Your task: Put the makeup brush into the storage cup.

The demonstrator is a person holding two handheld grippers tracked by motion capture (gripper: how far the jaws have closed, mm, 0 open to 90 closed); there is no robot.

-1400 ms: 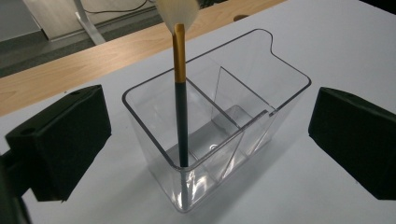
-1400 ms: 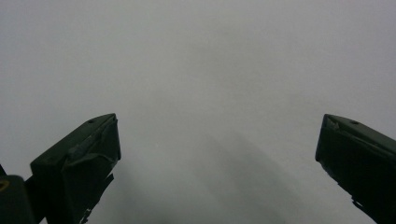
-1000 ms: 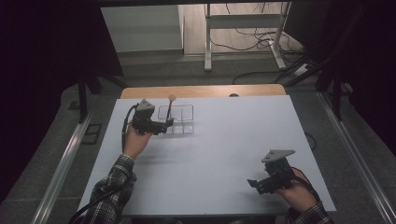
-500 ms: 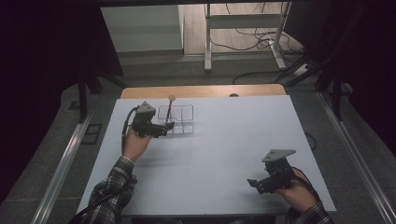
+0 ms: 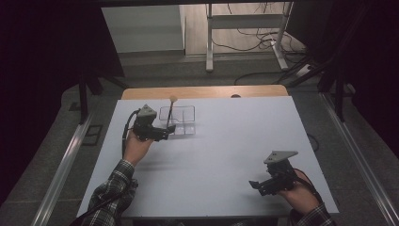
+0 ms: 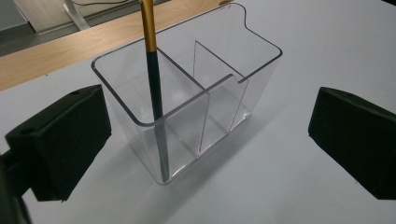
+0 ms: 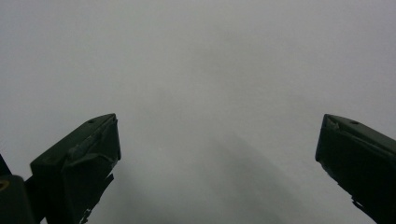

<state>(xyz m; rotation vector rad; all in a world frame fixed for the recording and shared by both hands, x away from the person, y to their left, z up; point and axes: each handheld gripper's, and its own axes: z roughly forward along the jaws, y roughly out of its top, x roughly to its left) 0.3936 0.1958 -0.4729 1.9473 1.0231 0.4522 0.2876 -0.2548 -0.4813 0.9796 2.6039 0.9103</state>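
One brush [image 6: 154, 79] stands tilted in the left compartment of the clear organizer [image 6: 243, 65] at the far left of the white surface [image 5: 226, 141]. The left gripper [image 6: 205, 135] sits spread just before it, holding nothing: the placing step looks done. Next, likely backing off. The right gripper [image 5: 260, 185] rests spread, near right.

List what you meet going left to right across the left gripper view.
Left jaw of the left tongs, brush handle standing in the clear organizer's left compartment, the organizer's clear dividers, right jaw; all over the white table.
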